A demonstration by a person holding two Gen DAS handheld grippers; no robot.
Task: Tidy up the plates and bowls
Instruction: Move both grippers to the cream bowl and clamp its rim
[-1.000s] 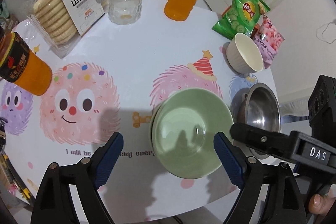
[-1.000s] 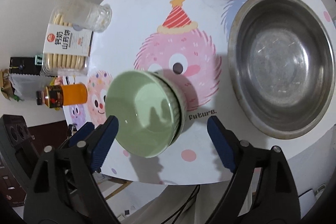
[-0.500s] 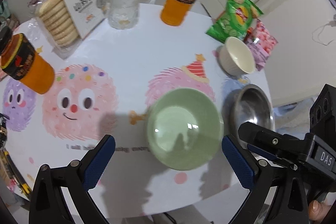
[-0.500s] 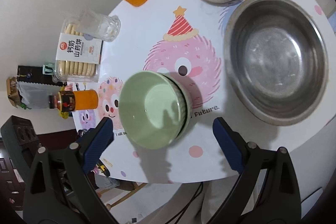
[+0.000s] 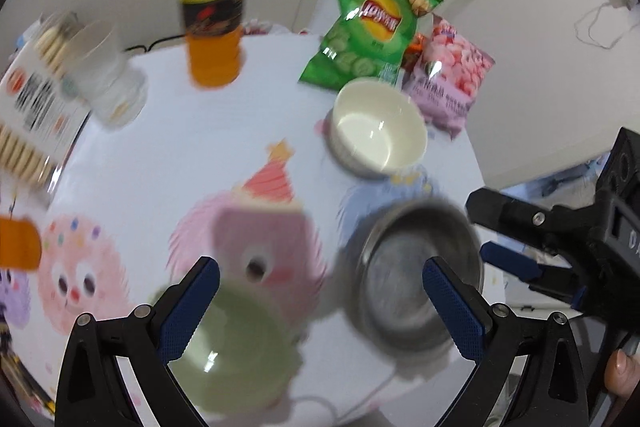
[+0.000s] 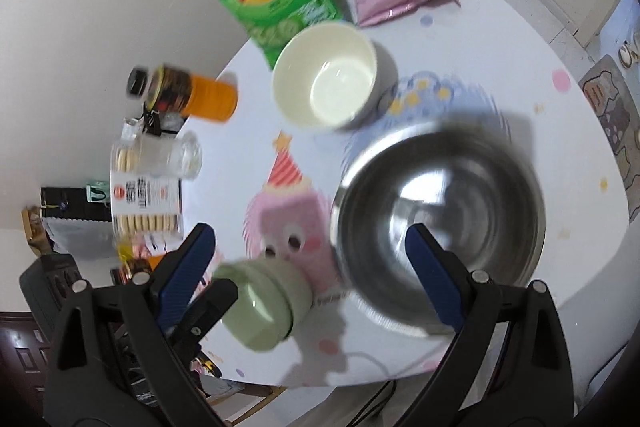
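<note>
Both grippers are held above a round worktop (image 5: 168, 147) covered with a cloth printed with fluffy cartoon faces. The fingers of the left gripper (image 5: 320, 303) are spread wide and nothing is held between them; their opening has just grown, and no object is pressed by the blue pads. The fingers of the right gripper (image 6: 308, 267) are also spread wide with nothing gripped, after opening a little further.

The green bowl (image 5: 232, 347) is seen near the front edge of the worktop, and in the right wrist view (image 6: 264, 303) it appears to be stacked on a second green bowl beneath it. Just beside it, toward the right, a steel bowl (image 6: 440, 227) stands on the worktop. Farther back, a cream bowl (image 5: 378, 129) is placed upright, near a green bag of chips (image 5: 372, 27) and a pink snack bag (image 5: 448, 83), which lie at the far edge.

An orange drink bottle (image 5: 214, 23) stands at the back, with a clear glass (image 5: 104, 79) and a pack of biscuits (image 5: 28, 115) to its left. A second orange bottle (image 5: 18, 243) is partly visible at the left edge. Much of both views is blurred. A fingertip of the person (image 5: 622, 373) is seen at the lower right of the left wrist view, behind the right gripper.
</note>
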